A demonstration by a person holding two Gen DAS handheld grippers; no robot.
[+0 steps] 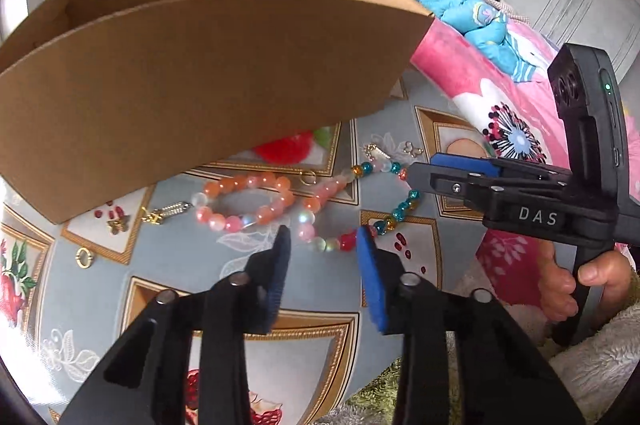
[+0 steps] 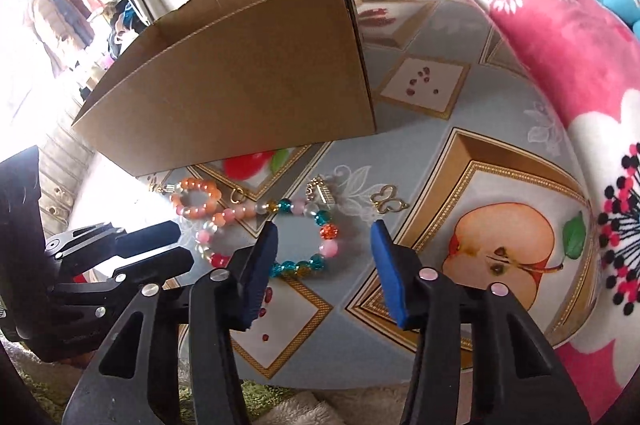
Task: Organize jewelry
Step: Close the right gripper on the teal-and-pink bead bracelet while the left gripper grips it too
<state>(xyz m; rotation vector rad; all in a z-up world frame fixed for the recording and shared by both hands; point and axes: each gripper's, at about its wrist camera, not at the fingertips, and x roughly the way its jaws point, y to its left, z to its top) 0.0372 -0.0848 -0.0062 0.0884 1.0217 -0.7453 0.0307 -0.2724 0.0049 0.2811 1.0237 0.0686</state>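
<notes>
1. The multicolour bead strand (image 2: 308, 237) lies on the bench (image 2: 420, 161) before the cardboard box (image 2: 240, 93), its loop running along the box's front wall.
2. The right claw (image 2: 324, 225) hovers over the loop, released, grasping nothing.
3. The left claw (image 1: 324, 233), also released and empty, stands over the strand's other end, beside the orange bracelet (image 1: 248, 201).

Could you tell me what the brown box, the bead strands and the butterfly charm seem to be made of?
Box: corrugated cardboard, matte brown, with a ragged torn rim.
Bead strands: glass or plastic, glossy; some are translucent, others glittery. I cannot tell which.
Butterfly charm: probably gold-toned metal, a thin shiny outline.
</notes>
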